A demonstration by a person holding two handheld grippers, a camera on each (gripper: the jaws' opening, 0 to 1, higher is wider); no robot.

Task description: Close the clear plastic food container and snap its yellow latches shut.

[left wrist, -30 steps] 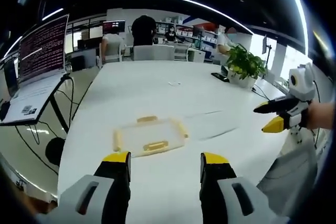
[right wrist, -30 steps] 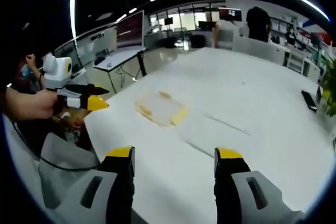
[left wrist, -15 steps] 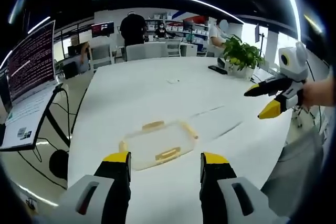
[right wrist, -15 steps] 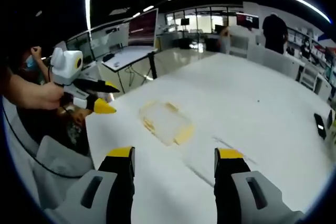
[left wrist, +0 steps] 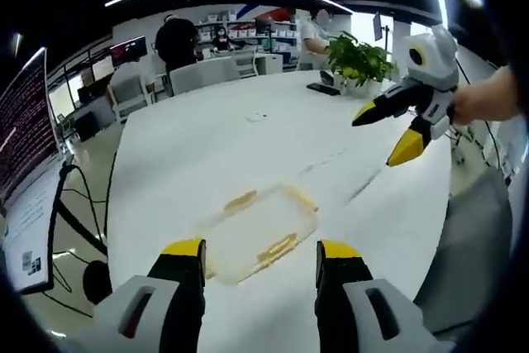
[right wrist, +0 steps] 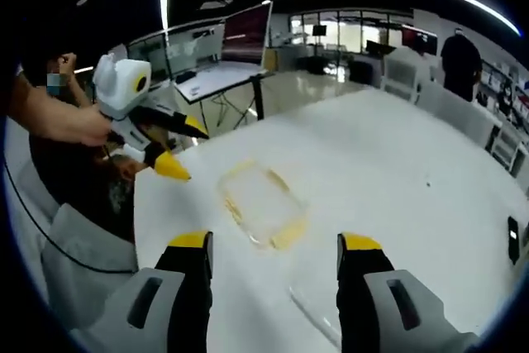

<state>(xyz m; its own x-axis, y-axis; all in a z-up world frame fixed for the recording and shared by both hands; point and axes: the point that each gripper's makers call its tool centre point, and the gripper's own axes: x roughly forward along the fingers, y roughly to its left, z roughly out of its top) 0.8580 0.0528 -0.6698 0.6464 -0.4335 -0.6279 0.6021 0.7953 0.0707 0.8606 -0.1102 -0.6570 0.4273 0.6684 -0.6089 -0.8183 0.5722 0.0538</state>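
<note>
Left gripper (left wrist: 259, 252) — jaws held apart, nothing between them; the container is now seen closer ahead of its tips than a second ago, and lower in the left gripper view, so an approach is judged to be under way.

Right gripper (right wrist: 278, 243) — jaws likewise apart and empty; the container is brought nearer to the midline of its jaws than before. The same gripper is seen in the left gripper view (left wrist: 388, 133), raised above the table, well ahead and to the right of the left jaws.

Clear plastic food container (left wrist: 260, 227) — lying flat on the table just beyond the left tips, touched by neither gripper. The lid appears to be resting on top, though this cannot be confirmed through the clear plastic. Yellow latches (left wrist: 278, 247) are noted along its edges; whether any is snapped down cannot be told. No latch is judged to have been worked yet — both grippers are merely being positioned.

White table (left wrist: 207, 155) — large, smooth, mostly bare; a dark flat object (left wrist: 321, 88) lies at its far end.

Further off — a potted plant (left wrist: 355, 57) beyond the table's far corner, a monitor with text (left wrist: 18, 134) to the left, chairs, shelving and standing people (left wrist: 177, 39) at the back of an office room under strip ceiling lights.
</note>
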